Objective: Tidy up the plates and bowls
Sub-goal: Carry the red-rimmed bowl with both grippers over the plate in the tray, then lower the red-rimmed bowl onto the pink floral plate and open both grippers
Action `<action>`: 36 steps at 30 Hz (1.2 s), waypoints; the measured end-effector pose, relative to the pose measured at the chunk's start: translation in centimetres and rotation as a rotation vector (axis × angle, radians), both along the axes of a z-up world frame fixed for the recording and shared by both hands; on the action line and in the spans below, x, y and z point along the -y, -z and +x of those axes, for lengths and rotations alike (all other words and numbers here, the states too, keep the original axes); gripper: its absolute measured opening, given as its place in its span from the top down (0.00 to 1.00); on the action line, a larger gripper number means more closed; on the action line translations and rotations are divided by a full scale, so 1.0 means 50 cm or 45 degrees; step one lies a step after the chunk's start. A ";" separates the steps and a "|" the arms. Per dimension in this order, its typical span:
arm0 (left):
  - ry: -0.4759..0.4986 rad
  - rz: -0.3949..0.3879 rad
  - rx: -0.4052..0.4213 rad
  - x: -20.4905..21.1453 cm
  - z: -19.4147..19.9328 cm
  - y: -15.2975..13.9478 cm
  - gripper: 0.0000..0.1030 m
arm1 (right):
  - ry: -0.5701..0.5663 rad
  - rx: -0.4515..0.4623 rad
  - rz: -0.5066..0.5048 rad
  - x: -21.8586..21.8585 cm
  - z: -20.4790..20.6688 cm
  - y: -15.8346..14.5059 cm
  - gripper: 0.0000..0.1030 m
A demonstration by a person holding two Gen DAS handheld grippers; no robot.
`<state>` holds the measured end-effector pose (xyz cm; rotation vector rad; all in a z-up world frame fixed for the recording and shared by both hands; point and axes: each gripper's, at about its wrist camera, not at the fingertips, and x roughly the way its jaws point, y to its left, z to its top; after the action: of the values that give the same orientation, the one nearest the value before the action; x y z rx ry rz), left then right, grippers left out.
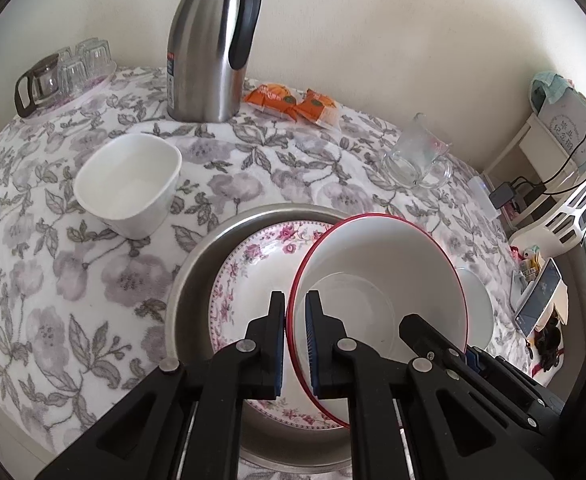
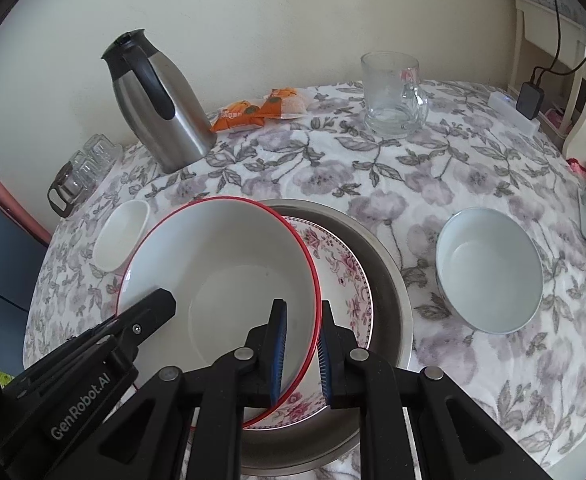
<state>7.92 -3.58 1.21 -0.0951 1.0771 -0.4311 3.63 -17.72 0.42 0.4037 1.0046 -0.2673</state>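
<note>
A white bowl with a red rim point(image 1: 377, 264) point(image 2: 233, 256) hangs over a floral plate point(image 1: 253, 268) point(image 2: 345, 272) that lies in a steel basin point(image 1: 197, 272) point(image 2: 389, 280). My left gripper point(image 1: 295, 312) is shut on the bowl's left rim. My right gripper point(image 2: 304, 320) is shut on its right rim. Each gripper shows in the other's view. A white square bowl point(image 1: 129, 184) point(image 2: 121, 236) stands to the left. A white round bowl point(image 2: 489, 268) stands to the right, partly hidden in the left wrist view point(image 1: 479, 304).
A steel thermos jug point(image 1: 209, 40) point(image 2: 157, 100), orange snack packets point(image 1: 293, 104) point(image 2: 257, 110) and a glass mug point(image 1: 417, 156) point(image 2: 393, 96) stand at the back of the flowered tablecloth. A tray of glasses point(image 1: 65, 72) point(image 2: 81, 168) sits far left. Shelves and cables lie right.
</note>
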 end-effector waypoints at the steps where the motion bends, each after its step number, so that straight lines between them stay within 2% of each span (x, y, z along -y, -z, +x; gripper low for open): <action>1: 0.002 0.002 -0.006 0.003 0.002 0.004 0.90 | 0.005 -0.007 0.004 0.003 0.001 0.004 0.85; 21: -0.024 -0.011 -0.110 0.012 0.036 0.059 0.91 | 0.020 -0.082 0.041 0.014 0.024 0.060 0.85; 36: -0.055 -0.035 -0.147 0.004 0.051 0.072 0.91 | 0.009 -0.094 0.045 0.006 0.034 0.068 0.83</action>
<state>10.46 -3.79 -2.37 -0.1687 1.1805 -0.4054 5.30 -18.00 -3.00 0.4321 1.0817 -0.2728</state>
